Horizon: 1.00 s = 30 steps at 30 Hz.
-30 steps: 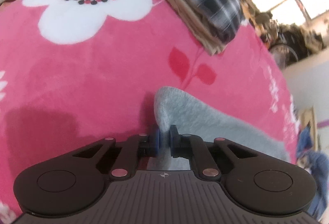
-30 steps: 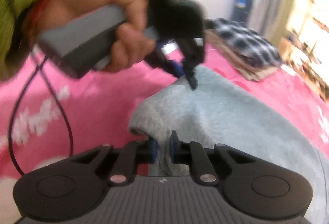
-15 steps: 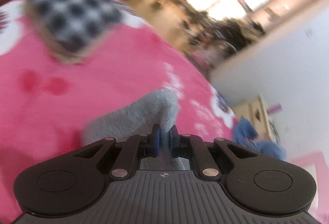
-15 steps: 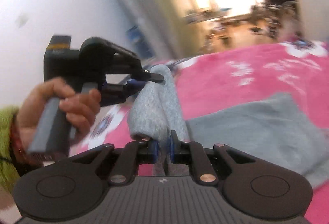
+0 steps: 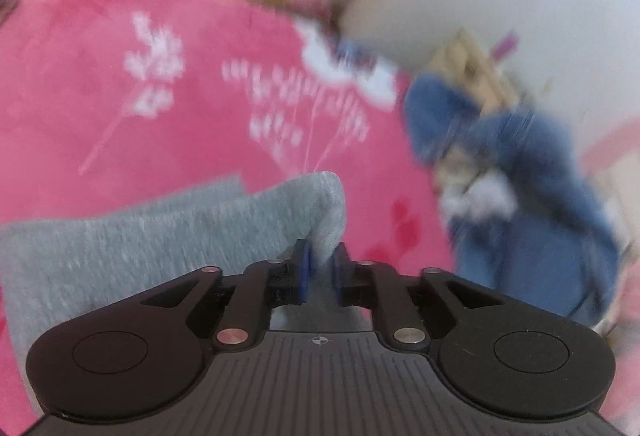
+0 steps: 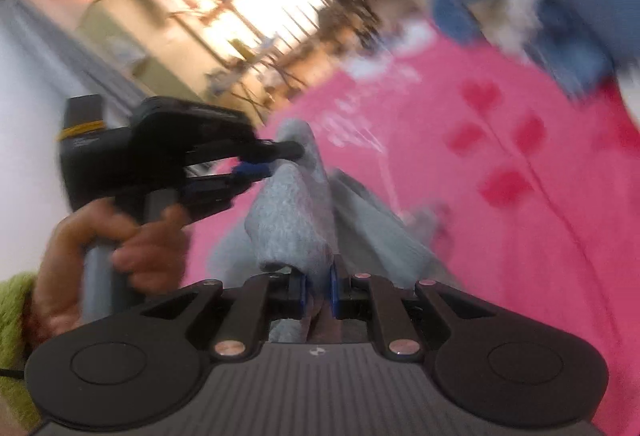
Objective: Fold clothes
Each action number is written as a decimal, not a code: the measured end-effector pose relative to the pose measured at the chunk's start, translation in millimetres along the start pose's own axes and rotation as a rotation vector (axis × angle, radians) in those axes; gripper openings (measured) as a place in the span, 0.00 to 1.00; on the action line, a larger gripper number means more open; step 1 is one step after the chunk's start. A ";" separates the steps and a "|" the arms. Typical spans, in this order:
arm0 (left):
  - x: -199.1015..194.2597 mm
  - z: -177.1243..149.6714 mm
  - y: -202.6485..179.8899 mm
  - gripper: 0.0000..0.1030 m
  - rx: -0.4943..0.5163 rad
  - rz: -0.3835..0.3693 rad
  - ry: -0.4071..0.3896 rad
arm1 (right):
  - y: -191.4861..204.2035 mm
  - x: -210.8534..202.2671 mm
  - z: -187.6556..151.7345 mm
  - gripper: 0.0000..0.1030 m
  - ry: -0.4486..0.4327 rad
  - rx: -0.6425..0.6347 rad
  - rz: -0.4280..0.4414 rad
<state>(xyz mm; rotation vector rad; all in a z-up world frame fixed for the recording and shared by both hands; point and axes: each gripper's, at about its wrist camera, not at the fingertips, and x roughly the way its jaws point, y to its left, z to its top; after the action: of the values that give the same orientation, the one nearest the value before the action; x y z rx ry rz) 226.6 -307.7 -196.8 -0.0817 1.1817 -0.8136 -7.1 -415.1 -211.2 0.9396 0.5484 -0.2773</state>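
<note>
Both grippers have swung the grey garment (image 5: pixel 168 236) across the pink floral blanket (image 5: pixel 120 108) toward the blue clothes (image 5: pixel 532 172); left gripper (image 5: pixel 320 268) opening around its corner, right gripper (image 6: pixel 316 288) clamped on its edge.

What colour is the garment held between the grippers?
Light grey garment, a fleecy knit; it shows best in the left wrist view, lying on the pink floral blanket.

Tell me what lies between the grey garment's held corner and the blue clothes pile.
Left wrist view: only bare pink blanket separates the grey garment from the blue clothes pile.
</note>
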 end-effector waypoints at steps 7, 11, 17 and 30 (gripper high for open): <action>-76.2 -16.8 39.7 0.47 -0.011 -0.055 -0.038 | -114.5 31.1 -8.7 0.35 0.125 0.563 0.233; -131.4 -34.2 64.3 0.49 0.068 0.068 -0.051 | -132.6 16.9 -5.4 0.38 0.115 0.608 0.230; -154.5 -81.2 77.7 0.49 0.128 0.207 -0.043 | -86.4 -2.9 27.7 0.38 0.122 0.333 0.199; -80.1 -128.5 44.6 0.49 0.309 0.322 0.028 | 1.2 5.6 103.2 0.38 0.140 -0.162 0.052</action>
<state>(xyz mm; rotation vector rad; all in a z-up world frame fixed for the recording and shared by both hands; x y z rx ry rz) 130.6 -182.8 -207.1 0.3672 1.0480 -0.7029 31.4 -499.2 -165.2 0.8182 0.6641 -0.1188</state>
